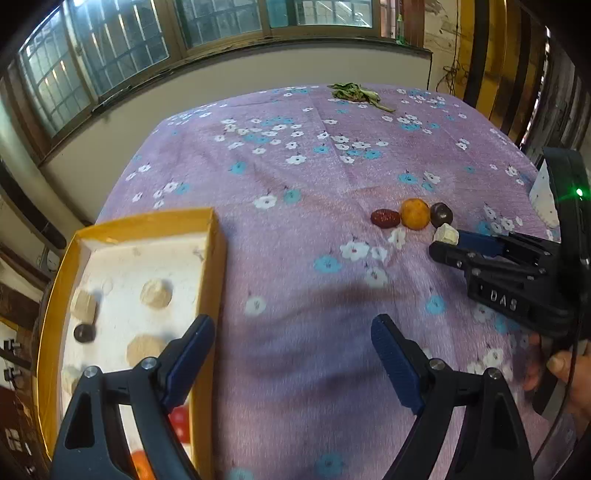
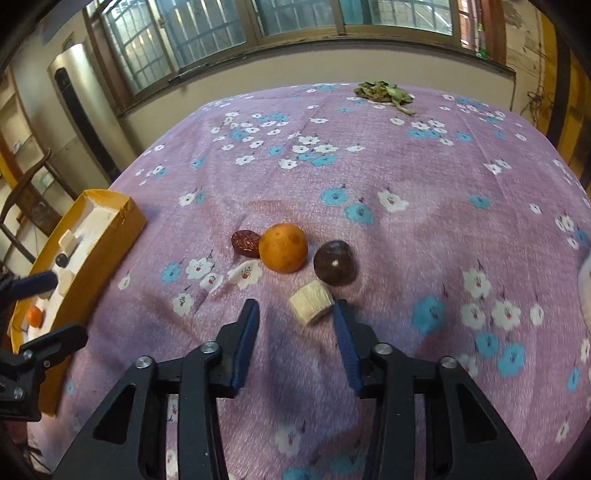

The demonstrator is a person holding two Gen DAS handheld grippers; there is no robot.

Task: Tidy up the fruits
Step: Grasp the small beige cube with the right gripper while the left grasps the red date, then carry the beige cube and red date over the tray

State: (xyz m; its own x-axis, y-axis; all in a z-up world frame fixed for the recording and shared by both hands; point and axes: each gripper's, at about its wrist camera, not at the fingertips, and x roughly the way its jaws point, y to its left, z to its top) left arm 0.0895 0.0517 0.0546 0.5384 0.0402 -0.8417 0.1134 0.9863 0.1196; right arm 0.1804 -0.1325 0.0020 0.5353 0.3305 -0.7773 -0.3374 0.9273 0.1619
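— Left hand-held gripper (image 1: 291,325): spread wide, empty, hovering over cloth just beside the yellow box (image 1: 218,258). Much sorted yet?

— About halfway, at a guess. Already in the box: several cream chunks (image 1: 157,293), a dark round fruit (image 1: 84,332), and at the near end something red (image 1: 179,421) and a small orange fruit (image 1: 142,465), both half hidden behind the finger.

— And outside it?

— Four to go, well apart from the box, clustered mid-cloth. From the left: red date (image 2: 245,243), tucked against the orange (image 2: 283,248); then a dark plum-like fruit (image 2: 335,263), near but apart; in front of those, a loose cream chunk (image 2: 312,301).

— Right hand-held gripper (image 2: 294,308)?

— Open, gripping nothing. Poised just behind the loose cream chunk, right fingertip against it, the other one clear. Probably the next piece to go.

— Surface?

— Worktop (image 2: 406,177) draped in purple cloth printed with white and blue flowers, slightly wrinkled. Soft enough to keep round fruit from rolling, by the look. Bunch of wilted greens (image 2: 384,92) at the far edge, likely no part of the job.

— Room?

— From the left: wooden chair (image 2: 33,192), tall standing air conditioner (image 2: 79,103), then barred windows (image 2: 295,18) above a pale wall. Some blur in both views.
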